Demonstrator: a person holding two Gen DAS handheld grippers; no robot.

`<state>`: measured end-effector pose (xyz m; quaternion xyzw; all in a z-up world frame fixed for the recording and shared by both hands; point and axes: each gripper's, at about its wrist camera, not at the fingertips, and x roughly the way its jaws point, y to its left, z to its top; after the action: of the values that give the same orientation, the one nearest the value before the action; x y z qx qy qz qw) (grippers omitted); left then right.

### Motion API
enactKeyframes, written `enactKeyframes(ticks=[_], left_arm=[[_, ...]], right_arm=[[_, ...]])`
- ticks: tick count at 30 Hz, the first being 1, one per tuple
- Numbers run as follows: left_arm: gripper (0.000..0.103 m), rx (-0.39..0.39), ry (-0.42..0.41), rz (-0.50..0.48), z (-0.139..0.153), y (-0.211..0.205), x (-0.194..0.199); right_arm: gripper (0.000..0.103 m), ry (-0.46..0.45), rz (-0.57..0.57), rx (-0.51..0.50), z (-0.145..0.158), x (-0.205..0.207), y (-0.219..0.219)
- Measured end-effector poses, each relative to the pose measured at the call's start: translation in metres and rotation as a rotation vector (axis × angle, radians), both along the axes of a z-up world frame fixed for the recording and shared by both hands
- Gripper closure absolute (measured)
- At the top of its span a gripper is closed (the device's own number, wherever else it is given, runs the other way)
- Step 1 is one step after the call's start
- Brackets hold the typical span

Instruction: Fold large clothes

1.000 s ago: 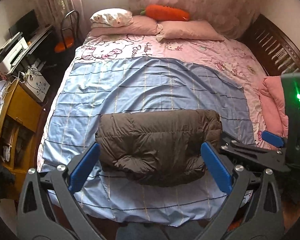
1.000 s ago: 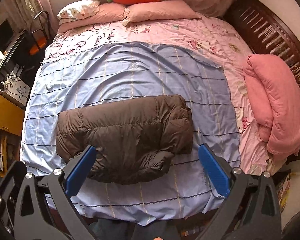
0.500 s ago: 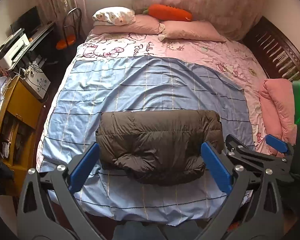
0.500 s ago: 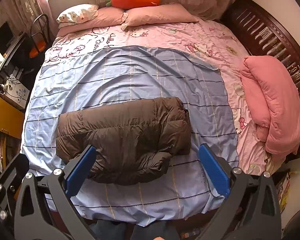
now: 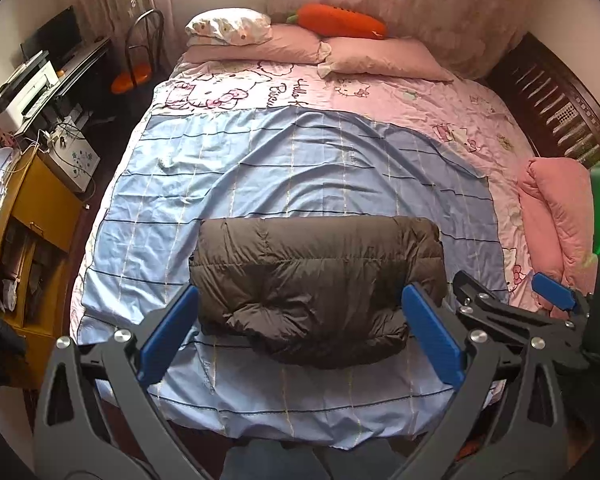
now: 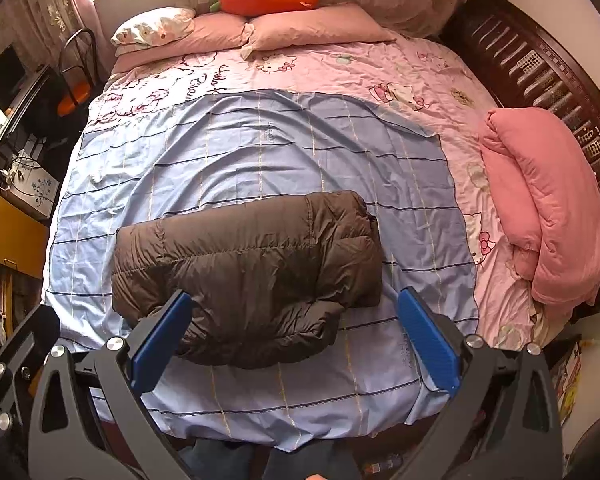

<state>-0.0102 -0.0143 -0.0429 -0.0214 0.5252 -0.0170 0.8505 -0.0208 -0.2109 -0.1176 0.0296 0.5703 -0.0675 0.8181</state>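
Note:
A dark brown puffer jacket lies folded into a thick rectangle on the blue checked sheet near the foot of the bed; it also shows in the right wrist view. My left gripper is open and empty, held above and short of the jacket's near edge. My right gripper is open and empty too, above the jacket's near edge. The right gripper's arm also shows in the left wrist view.
A folded pink quilt lies at the bed's right edge by the dark wooden bed frame. Pillows and a carrot plush are at the head. A yellow cabinet, desk and chair stand to the left.
Both grippers have drawn back and up slightly from the bed, so the view is a little wider. The jacket has not moved.

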Motion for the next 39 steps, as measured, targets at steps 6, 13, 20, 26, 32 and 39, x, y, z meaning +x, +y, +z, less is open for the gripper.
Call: enactKeyframes(ticks=[6, 13, 20, 26, 32, 39], left_arm=[[0.002, 0.001, 0.002, -0.001, -0.0002, -0.0004, 0.0002], [0.002, 0.001, -0.002, 0.003, 0.0001, -0.0013, 0.0004], [0.002, 0.005, -0.004, 0.000, -0.0005, 0.0001, -0.0002], [0.002, 0.005, -0.006, -0.001, -0.0008, 0.0007, -0.0009], [0.002, 0.006, -0.006, 0.001, -0.0010, -0.0005, -0.0014], [0.002, 0.010, -0.007, 0.003, -0.0015, -0.0029, -0.0027]], right_arm=[[0.001, 0.001, -0.004, 0.002, -0.0003, -0.0005, 0.0001], [0.001, 0.001, -0.003, 0.002, -0.0009, -0.0008, -0.0006], [0.001, 0.003, -0.006, 0.002, -0.0017, -0.0012, 0.0004], [0.001, 0.002, -0.010, 0.003, -0.0020, -0.0023, 0.0021], [0.001, 0.003, -0.015, 0.003, -0.0031, -0.0032, 0.0029], [0.001, 0.003, -0.013, 0.001, -0.0025, -0.0025, 0.0027]])
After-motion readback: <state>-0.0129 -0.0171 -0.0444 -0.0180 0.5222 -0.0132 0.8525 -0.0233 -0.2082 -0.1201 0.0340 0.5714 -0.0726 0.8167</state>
